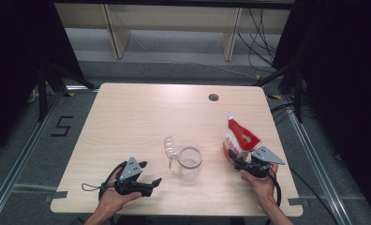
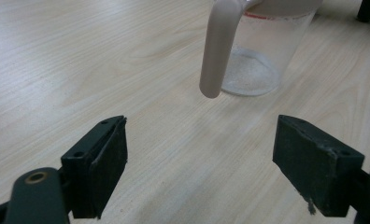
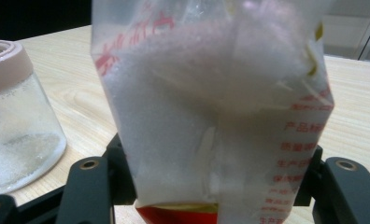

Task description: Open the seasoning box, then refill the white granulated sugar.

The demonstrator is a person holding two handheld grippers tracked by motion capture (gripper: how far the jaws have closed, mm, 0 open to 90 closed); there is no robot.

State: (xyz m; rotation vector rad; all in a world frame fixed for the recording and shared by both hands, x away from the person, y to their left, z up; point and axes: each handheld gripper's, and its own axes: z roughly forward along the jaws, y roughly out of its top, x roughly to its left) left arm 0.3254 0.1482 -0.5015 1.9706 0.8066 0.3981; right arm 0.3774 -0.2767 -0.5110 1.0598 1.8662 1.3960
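Pale wood tabletop (image 1: 127, 122), and two things on it that matter: a clear plastic jar (image 1: 190, 162) near the middle and a red and white bag (image 1: 238, 138) of white granules over on the right side.

Right gripper (image 1: 242, 161) has the bag standing upright between its jaws, gripped low down near the bag's base. In the right gripper view the bag (image 3: 211, 116) is so close that it blocks most of what's behind it, and the pads themselves are tucked behind the plastic, so I can't actually see the contact surfaces, only the jaw arms hugging both sides. Looks like a real squeeze though. The red print on the bag is too blurry to read, and the bottom edge is cut off.

Left gripper (image 1: 147, 177) rests low on the table at the front left, jaws spread wide with nothing in them. In the left gripper view the jar (image 2: 262, 51) sits just ahead, apart from the jaws, with its top cropped out of frame. A pale curved strap or handle (image 2: 219, 46) hangs down its side; hard to say what it attaches to. From above there's a clear lid-like piece (image 1: 171, 148) sticking out to the jar's left. A thin layer of white grains sits on the jar's bottom (image 3: 19, 154).

Both forearms are cut off at the bottom edge of the high view.
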